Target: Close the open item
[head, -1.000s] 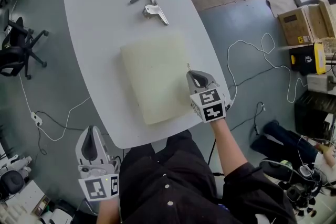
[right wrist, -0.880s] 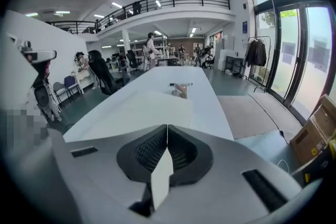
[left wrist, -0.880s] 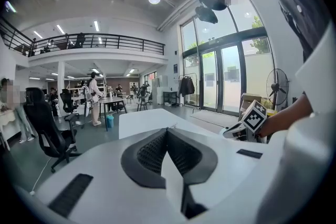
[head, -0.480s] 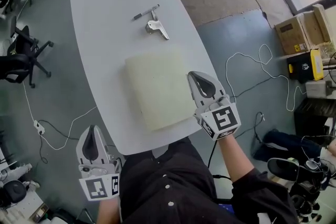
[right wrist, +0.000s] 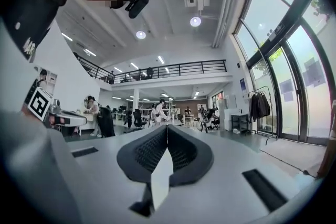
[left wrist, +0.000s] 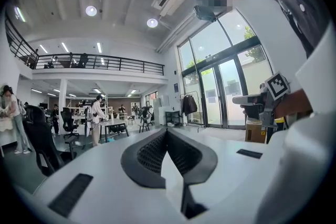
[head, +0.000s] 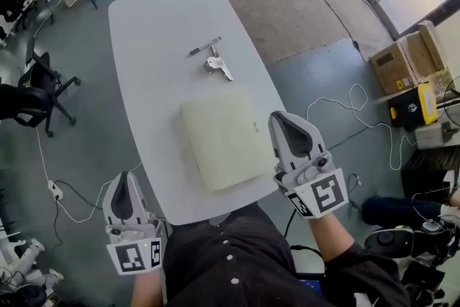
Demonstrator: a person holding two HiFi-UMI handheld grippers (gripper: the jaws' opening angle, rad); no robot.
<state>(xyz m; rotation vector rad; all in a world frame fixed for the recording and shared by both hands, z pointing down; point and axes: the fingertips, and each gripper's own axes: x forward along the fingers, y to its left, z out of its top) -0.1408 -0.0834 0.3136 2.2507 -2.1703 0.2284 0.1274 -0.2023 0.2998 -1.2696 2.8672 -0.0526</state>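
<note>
Head view: one closed folder (head: 223,136), one pen (head: 204,47), one clip (head: 218,67); left gripper (head: 123,180), right gripper (head: 283,118) fingers (right wrist: 147,152) together, empty.

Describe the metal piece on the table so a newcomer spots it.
Start at the white oval table, then the big cream pad in its near half. Just beyond the pad lies a small metal clip beside a thin dark pen; it alone is shiny and angular.

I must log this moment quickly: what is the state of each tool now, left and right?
Left tool: closed, holding nothing.
Right tool: closed, holding nothing.
</note>
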